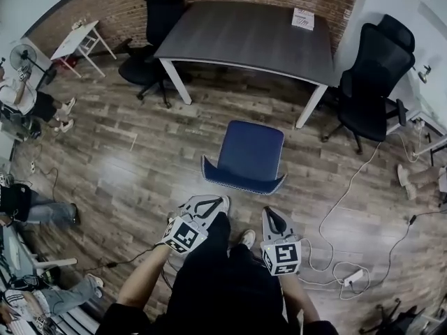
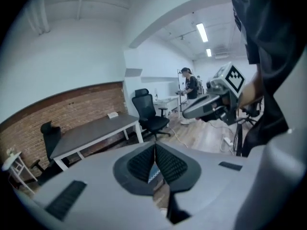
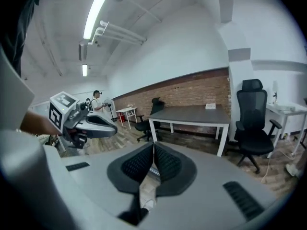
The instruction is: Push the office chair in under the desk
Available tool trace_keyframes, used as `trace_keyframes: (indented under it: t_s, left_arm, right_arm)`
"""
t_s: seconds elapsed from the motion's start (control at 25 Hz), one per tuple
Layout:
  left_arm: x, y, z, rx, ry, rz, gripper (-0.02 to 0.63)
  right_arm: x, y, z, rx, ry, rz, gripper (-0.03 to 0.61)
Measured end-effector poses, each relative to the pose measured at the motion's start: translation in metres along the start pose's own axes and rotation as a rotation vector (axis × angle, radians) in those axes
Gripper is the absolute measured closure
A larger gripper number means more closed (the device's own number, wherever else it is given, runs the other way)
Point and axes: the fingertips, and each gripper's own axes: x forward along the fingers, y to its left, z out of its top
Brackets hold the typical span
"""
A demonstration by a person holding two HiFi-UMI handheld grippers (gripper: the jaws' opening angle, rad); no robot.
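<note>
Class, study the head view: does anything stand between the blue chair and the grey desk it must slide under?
Nothing visible does: bare floor separates the blue chair from the desk. The left black chair and the right black chair stand clear of that gap.

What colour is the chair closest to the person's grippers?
The padded office chair is dark blue; the head view shows it best.

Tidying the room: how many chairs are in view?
3: blue chair before the desk, black chair at its left end, second black chair at its right; others may be hidden.
</note>
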Motion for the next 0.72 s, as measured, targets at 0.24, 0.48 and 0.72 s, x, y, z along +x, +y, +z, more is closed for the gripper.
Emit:
trace_keyframes:
  t_s: [0.24,0.48,0.72]
  left_arm:
    - [0.052,-0.001,-0.069,0.125,0.196,-0.196,0.453]
    - [0.086,0.007,-0.130,0.179,0.338,-0.335,0.415]
    - [0.112,0.017,-0.181,0.229,0.502,-0.427,0.382]
  right_arm:
    - [0.057,-0.005,-0.045,-0.110,0.211,0.073,0.450]
    - [0.099,-0.008,-0.107,-0.384,0.482,0.113,0.431]
    - [0.136,-0.026,-0.149,-0.610,0.663,0.124,0.398]
